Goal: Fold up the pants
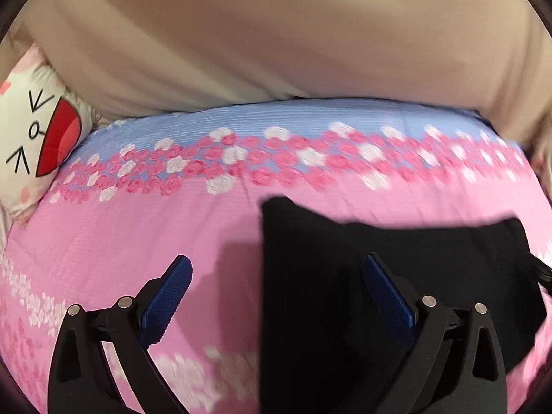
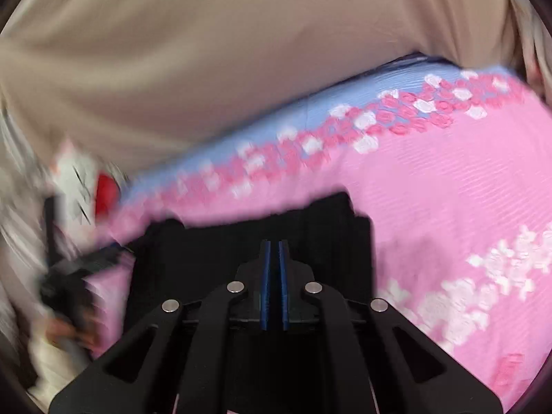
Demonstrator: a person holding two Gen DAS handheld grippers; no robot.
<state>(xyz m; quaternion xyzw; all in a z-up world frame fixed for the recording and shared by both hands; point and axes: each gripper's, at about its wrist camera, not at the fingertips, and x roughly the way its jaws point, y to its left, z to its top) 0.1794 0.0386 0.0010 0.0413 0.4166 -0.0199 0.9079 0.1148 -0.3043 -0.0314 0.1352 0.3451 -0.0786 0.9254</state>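
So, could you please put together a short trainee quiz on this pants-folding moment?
1. True or false: the left claw stands open.
2. What colour are the pants?
3. The right claw is: A) wide open B) shut C) out of view.

Key: 1 true. 2 black; they lie on the pink flowered bedspread. 3 B; whether fabric is pinched between its pads cannot be told.

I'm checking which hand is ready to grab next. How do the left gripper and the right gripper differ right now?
The left gripper has its jaws spread wide; the right gripper has its blue pads pressed together. The left gripper straddles the edge of the black pants, one finger over pink bedspread; the right gripper sits over the pants, and whether any cloth is pinched cannot be told. Both have black frames, blue pads and point down at the bed.
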